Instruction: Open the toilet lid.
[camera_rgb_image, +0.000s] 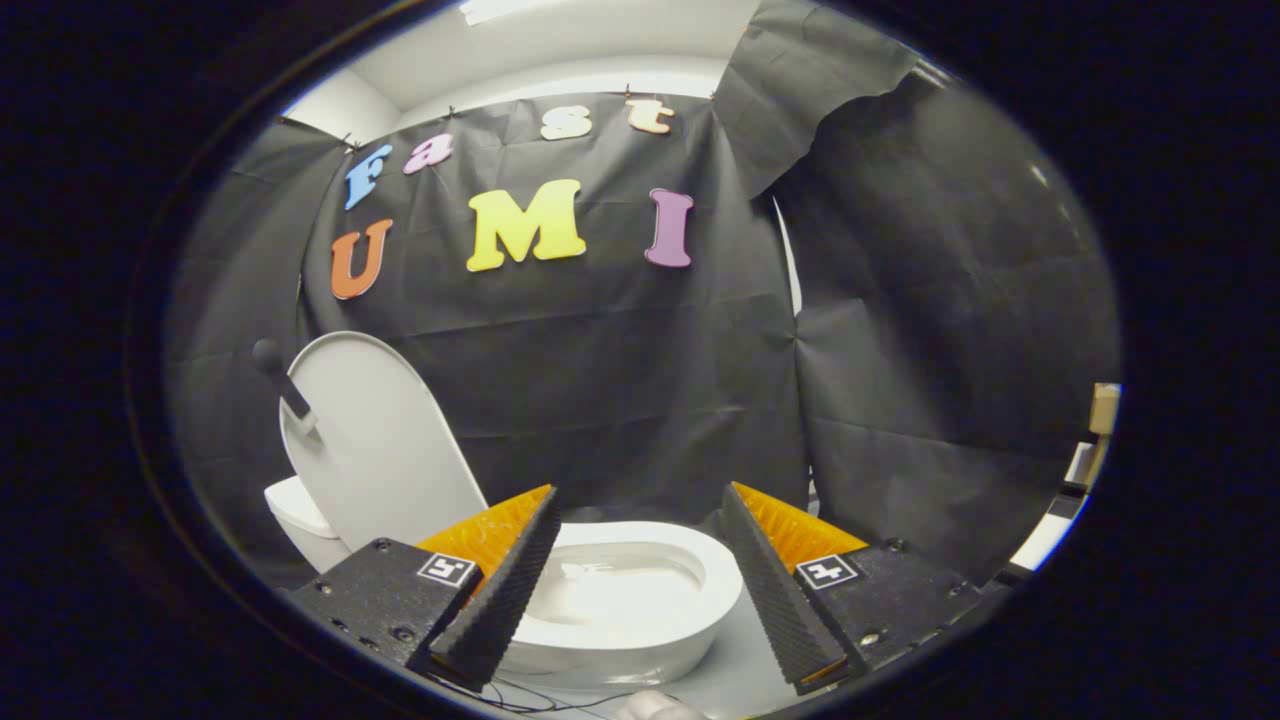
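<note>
Gripper (640, 510) nearest the camera, its two ribbed fingers (500, 590) spread wide apart, nothing between them pinched, nothing touched. Each finger mounts on a dark block with a small square marker tag (446, 569) on top. The gripper looks level to slightly downward, hanging above and just short of the toilet. A bit of a hand (655, 708) shows below the fingers, with thin wires (520, 700) running next to it. Between and just ahead of the fingers sits the white toilet bowl (625, 600), oval, glossy, open on top; inside looks white and shiny, cannot tell whether there is water in it. The bowl stands on a pale floor (740, 680) that shows beside the right finger. Toilet lid (385, 450) is already raised, standing upright with a slight lean back, beyond the left finger and off to its left side, behind the bowl's rear. A short dark handle with a round knob (275, 365) sticks out from the lid's upper left edge. Part of a white tank or base (295, 515) shows below the lid, left of the left finger. Black cloth wall (900, 350) hangs well beyond everything, with a pale ceiling (600, 40) above it. Some pale furniture edge (1095, 440) shows far off to the right of the right finger, too small to tell.
</note>
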